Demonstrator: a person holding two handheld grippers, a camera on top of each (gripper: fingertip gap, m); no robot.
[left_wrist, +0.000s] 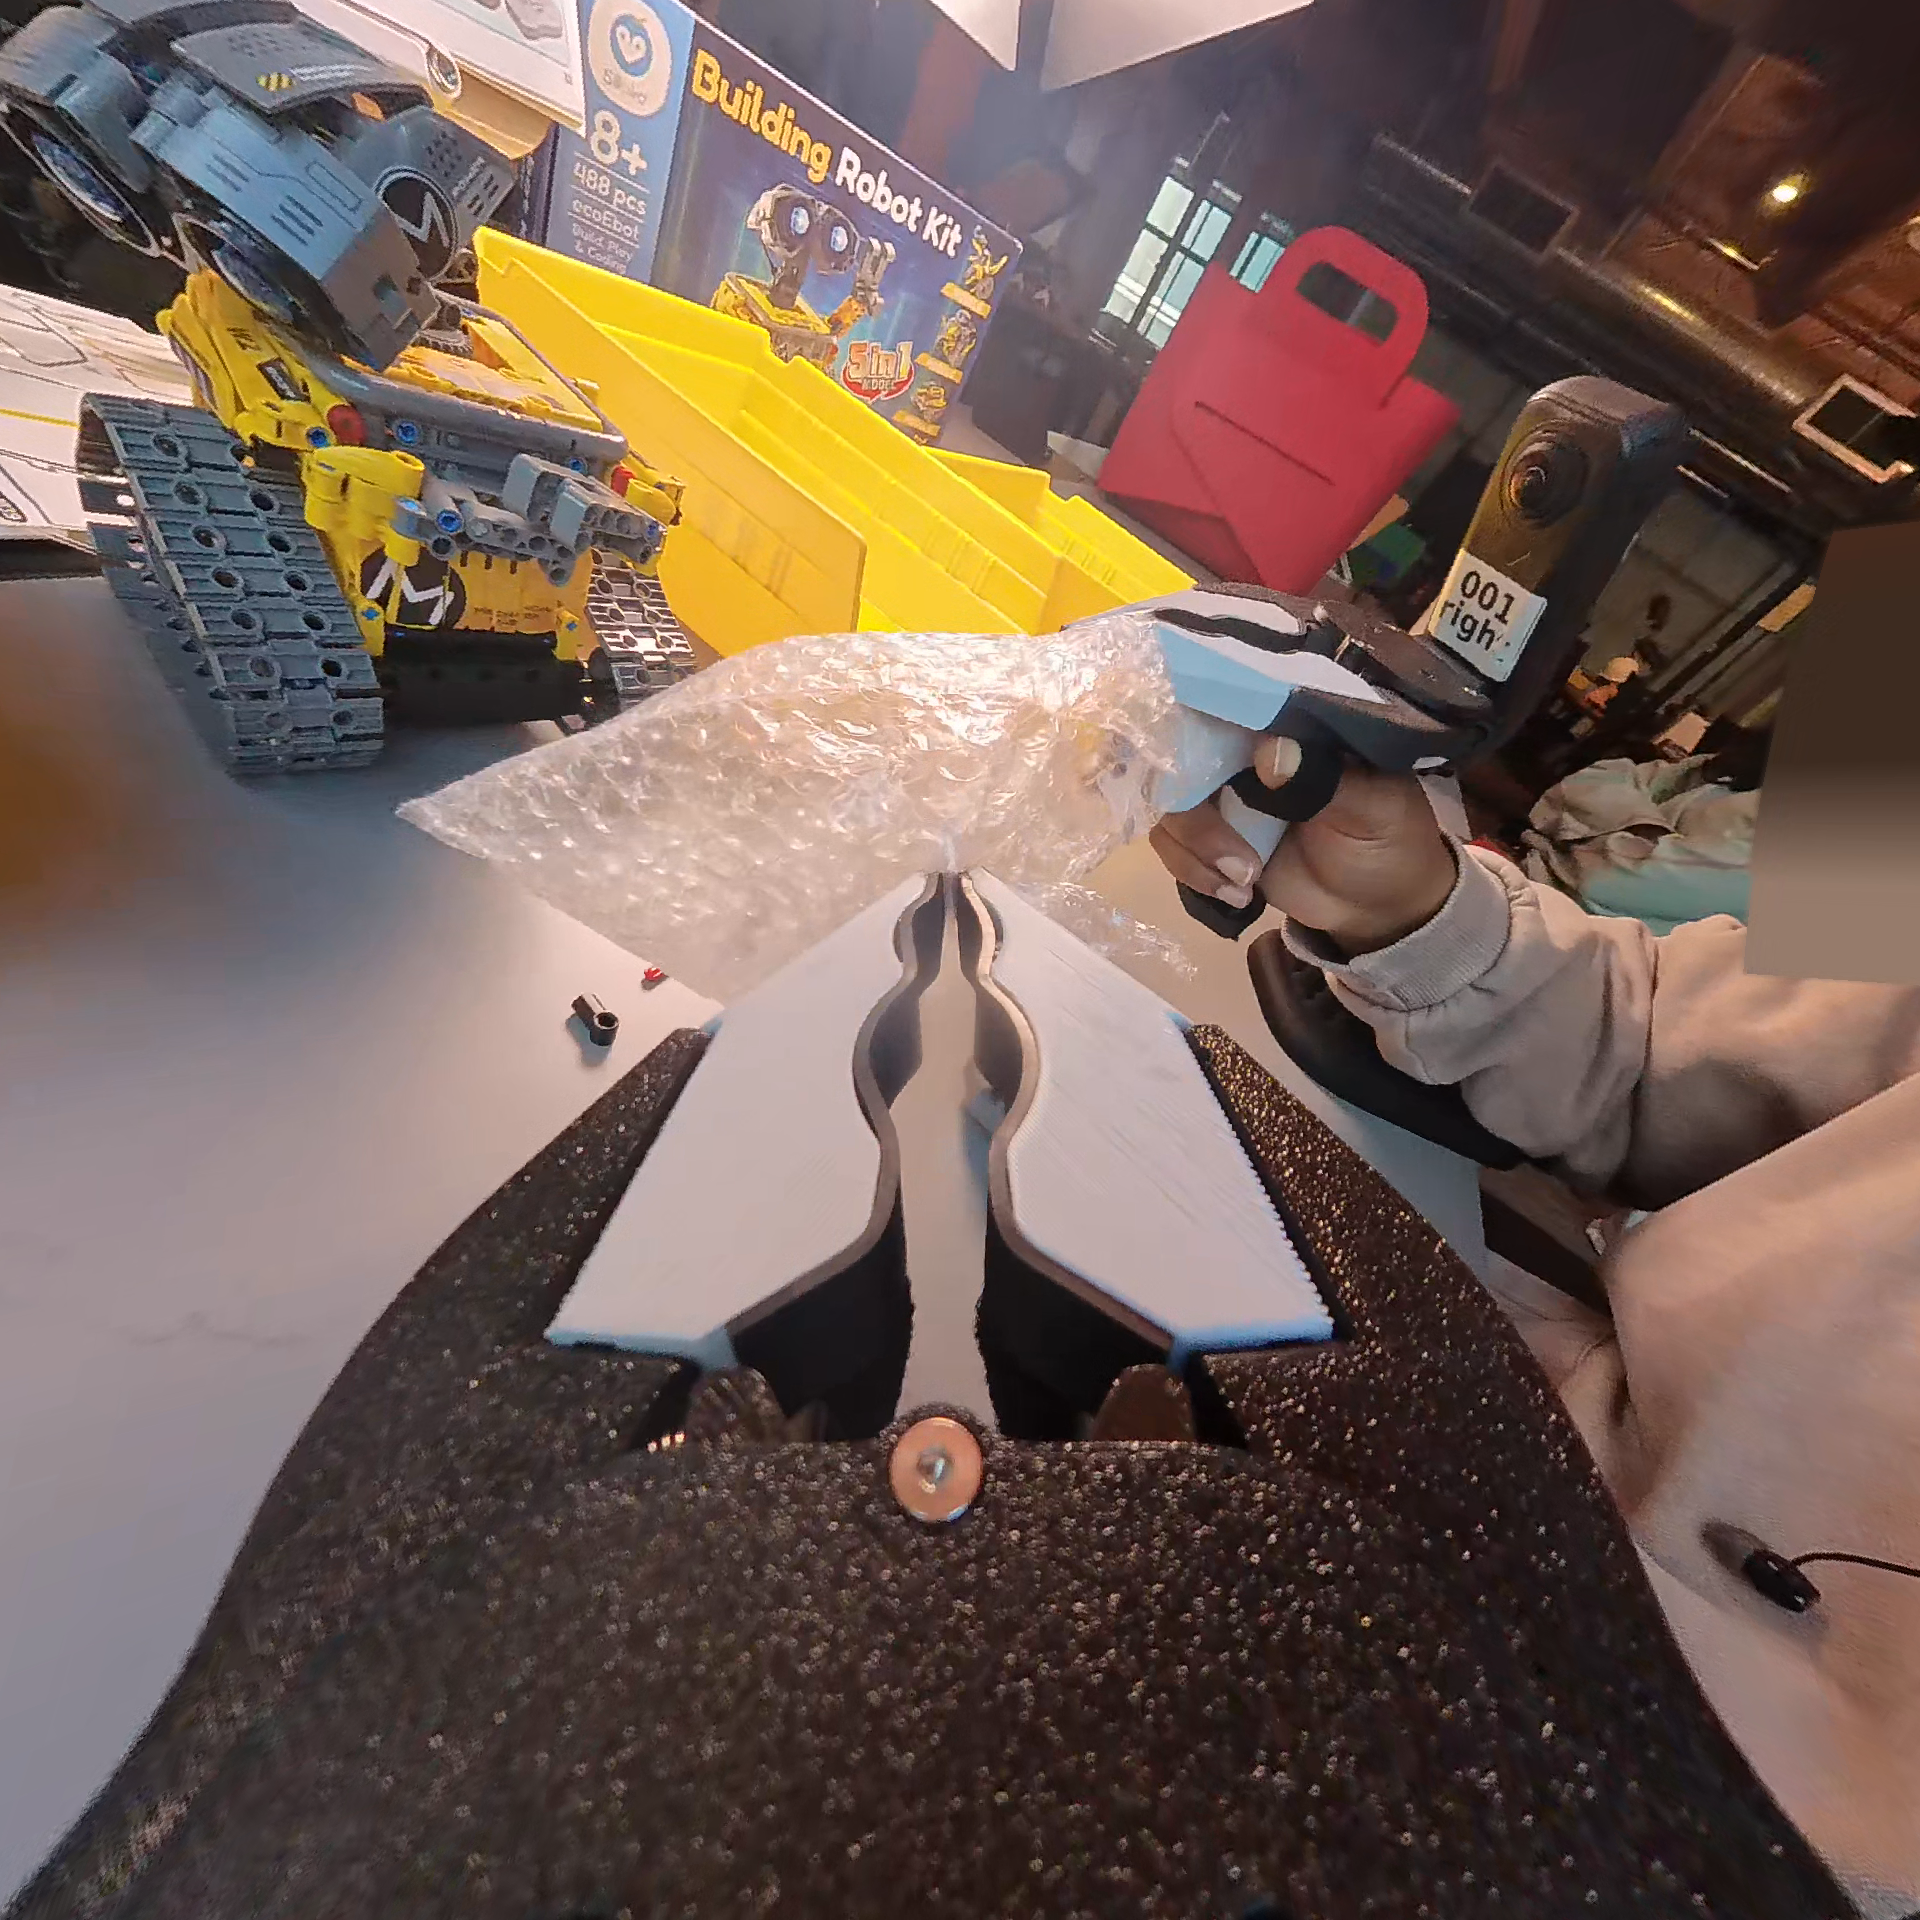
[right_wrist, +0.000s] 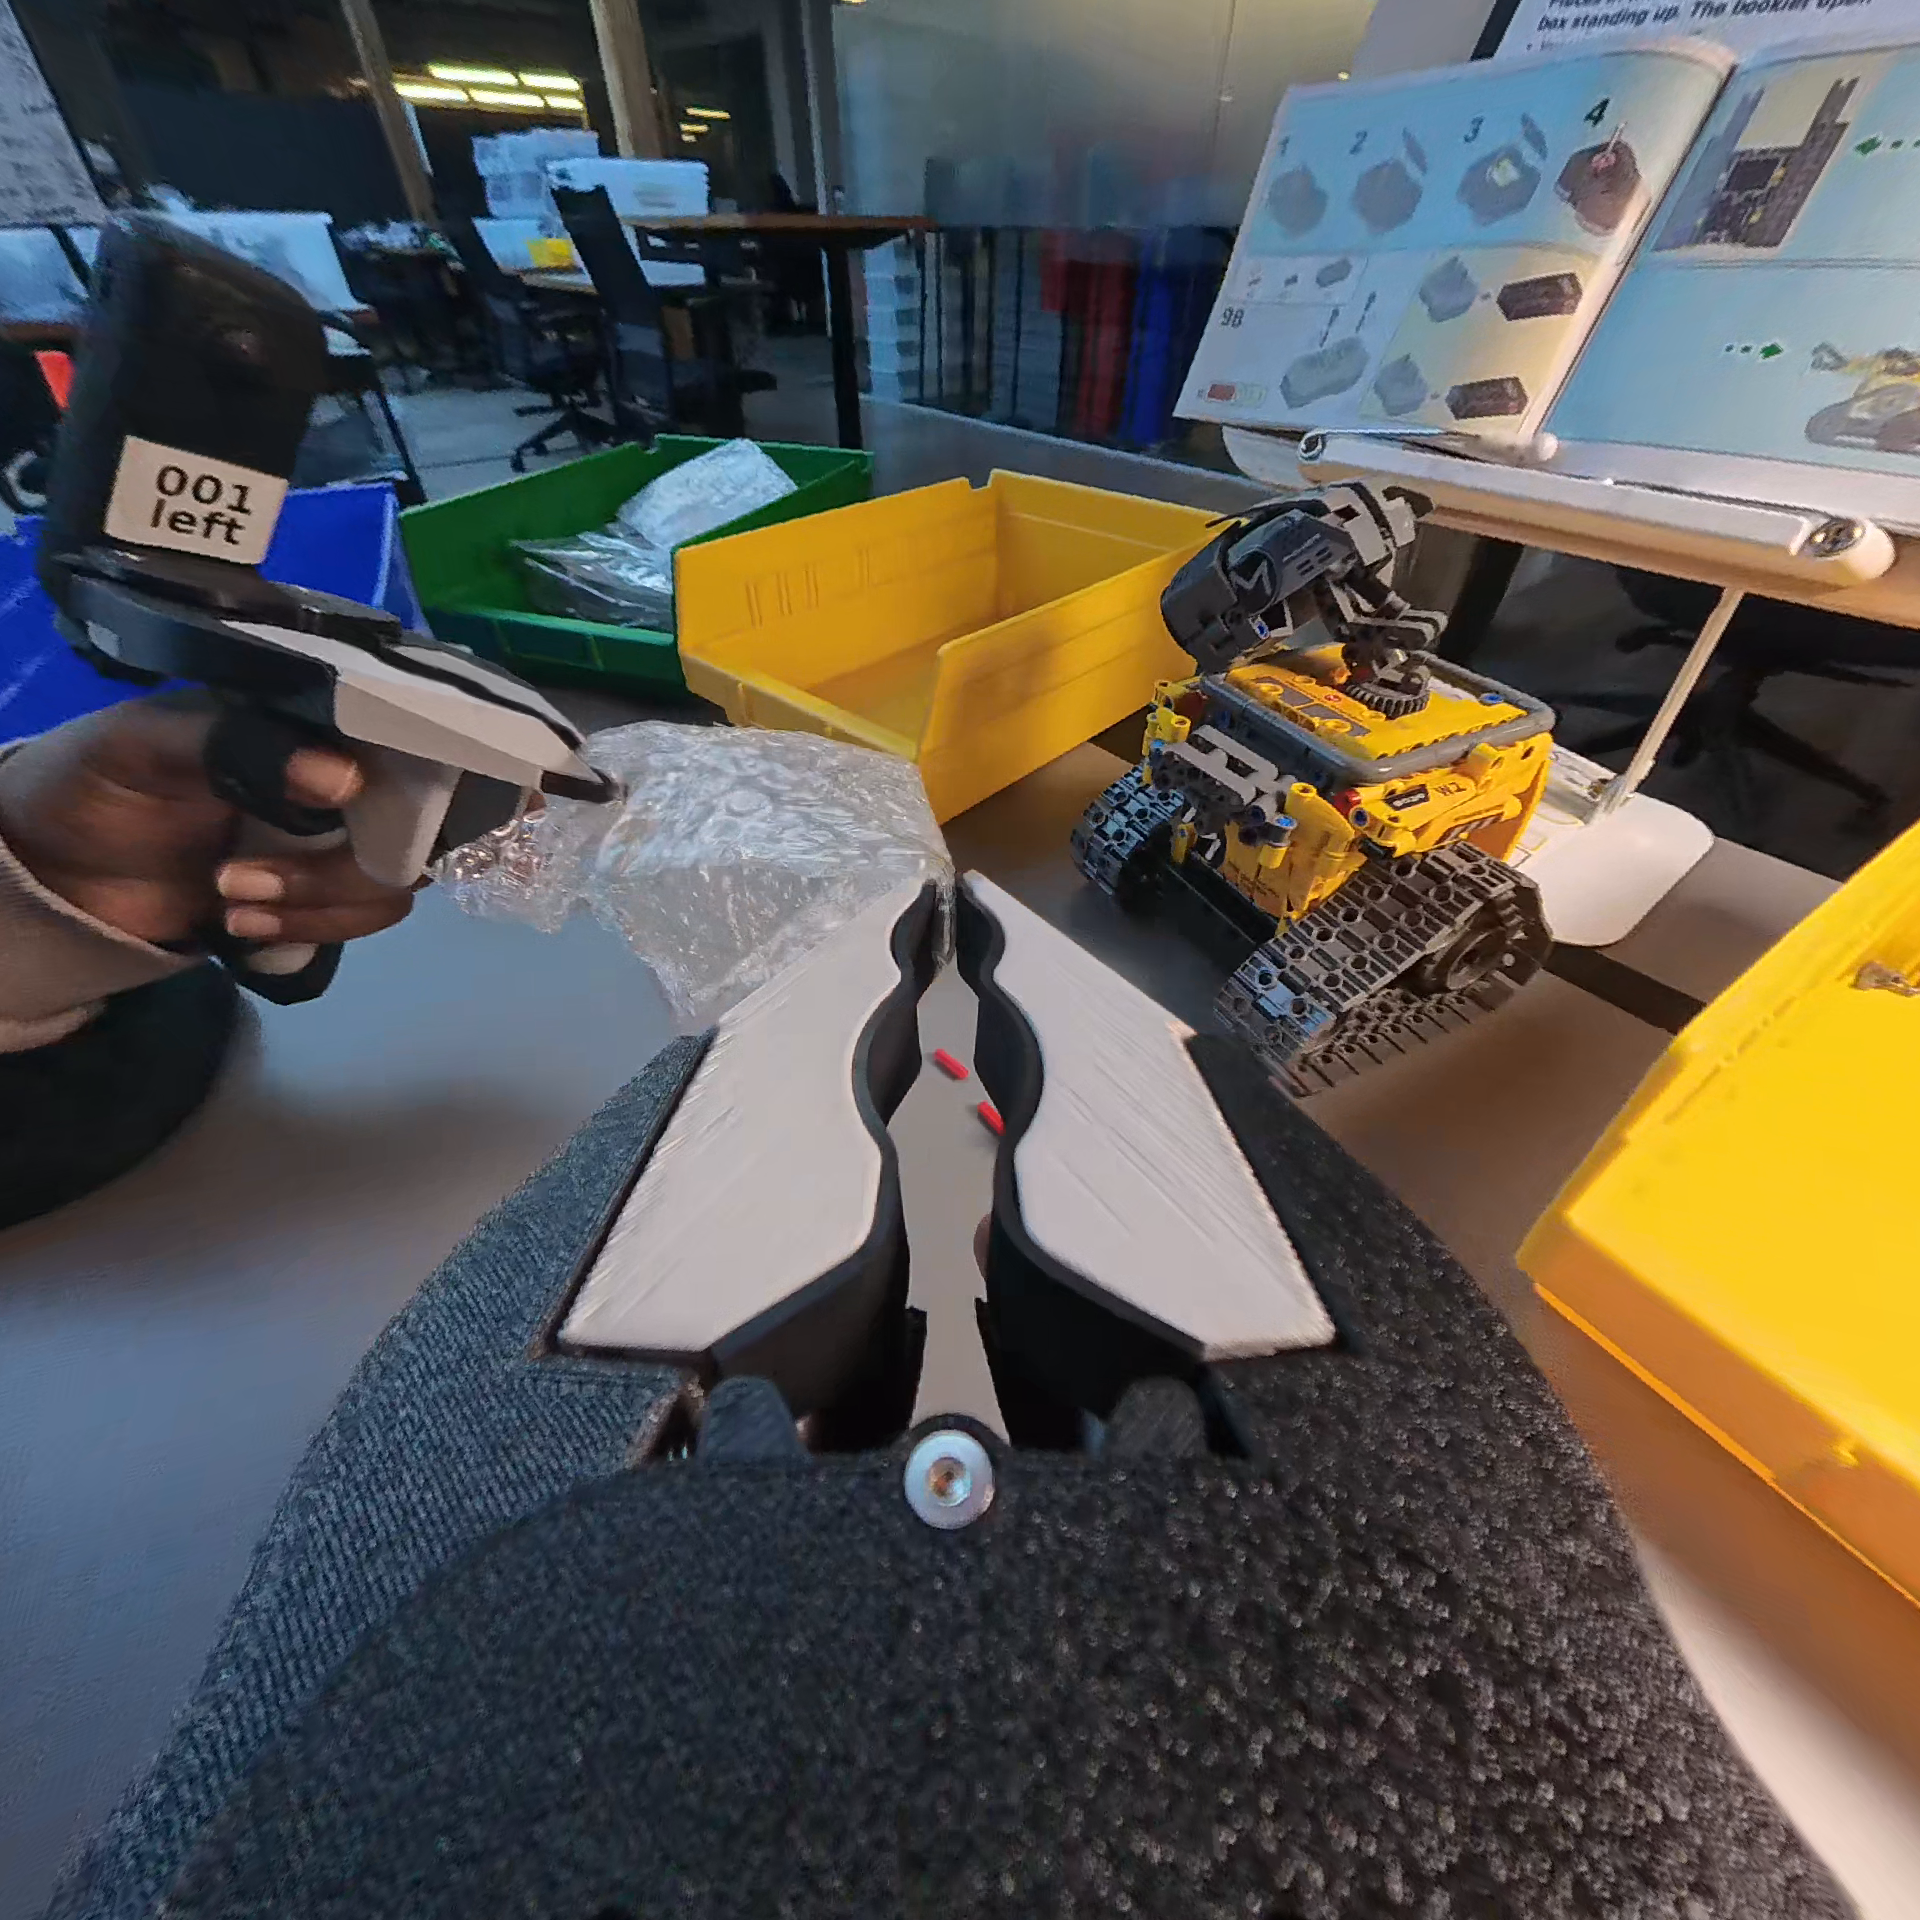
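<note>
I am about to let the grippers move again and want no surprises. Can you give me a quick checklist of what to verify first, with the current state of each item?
1. Left gripper closed on the bubble wrap: ok, jaws pinch its near edge.
2. Right gripper closed on the same sheet: ok, jaws pinch its other end.
3. Bubble wrap off the table: ok, it hangs between the two grippers.
4. Toy robot clear of the wrap: ok, it stands apart, upright on its tracks.
5. Loose small parts: not ok, a black piece and red pieces lie on the table under the wrap.
6. Anything inside the wrap: cannot tell.
</note>
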